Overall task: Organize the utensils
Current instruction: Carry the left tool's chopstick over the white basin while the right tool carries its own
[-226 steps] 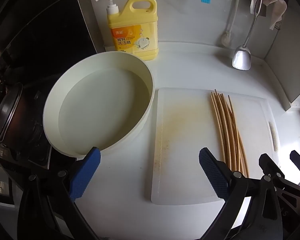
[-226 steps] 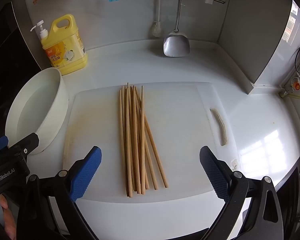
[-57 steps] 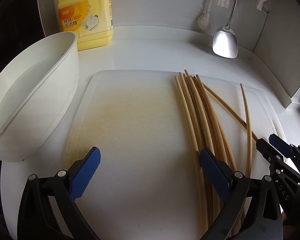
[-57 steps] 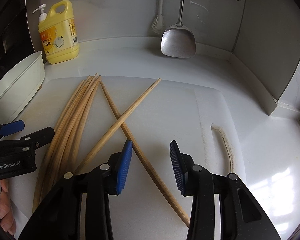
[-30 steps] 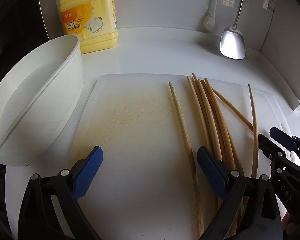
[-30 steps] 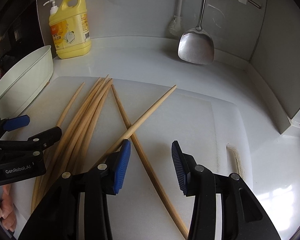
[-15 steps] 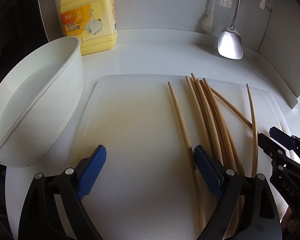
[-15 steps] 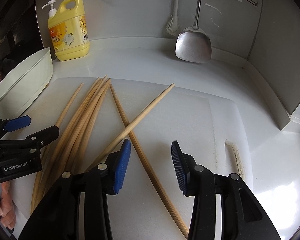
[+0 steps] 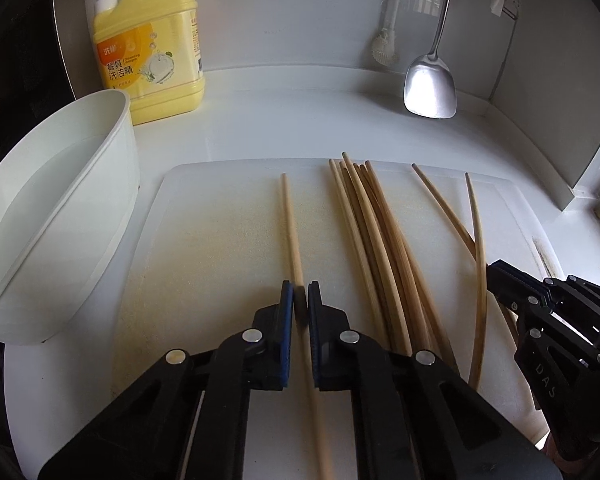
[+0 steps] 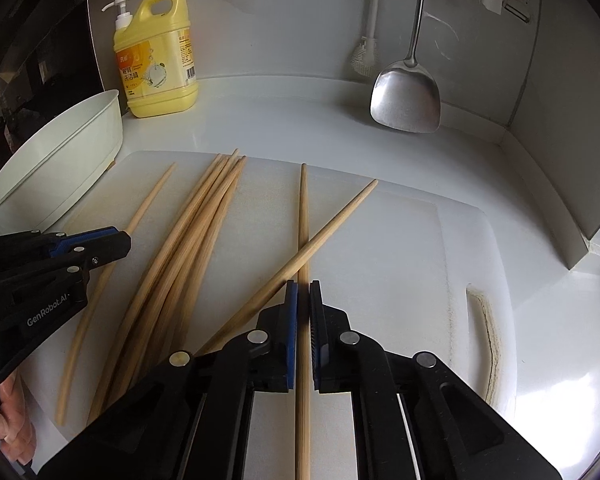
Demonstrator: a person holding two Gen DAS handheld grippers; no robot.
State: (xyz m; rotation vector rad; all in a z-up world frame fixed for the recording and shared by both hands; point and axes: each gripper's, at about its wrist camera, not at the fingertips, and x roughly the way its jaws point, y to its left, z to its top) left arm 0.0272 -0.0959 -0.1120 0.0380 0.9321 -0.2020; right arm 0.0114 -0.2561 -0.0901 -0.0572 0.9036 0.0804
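Observation:
Several wooden chopsticks lie on a white cutting board [image 9: 204,240]. My left gripper [image 9: 299,293] is shut on a single chopstick [image 9: 290,216] that lies apart, left of the main bundle [image 9: 364,236]. My right gripper [image 10: 303,292] is shut on another chopstick [image 10: 303,208] that points straight ahead. A loose chopstick [image 10: 340,216] crosses over it at a slant. In the right wrist view the bundle [image 10: 196,240] lies to the left, and beyond it the left gripper [image 10: 92,246] sits over its chopstick [image 10: 150,204].
A white basin [image 9: 60,200] stands left of the board, touching its edge. A yellow detergent bottle [image 9: 152,44] stands at the back wall. A steel spatula [image 9: 430,88] and a brush [image 9: 385,48] hang at the back right. A hand [image 10: 8,424] holds the left gripper.
Both grippers have shut, each on one chopstick: the left from wide open, the right from half open. The right one's chopstick has swung from slanted to straight ahead.

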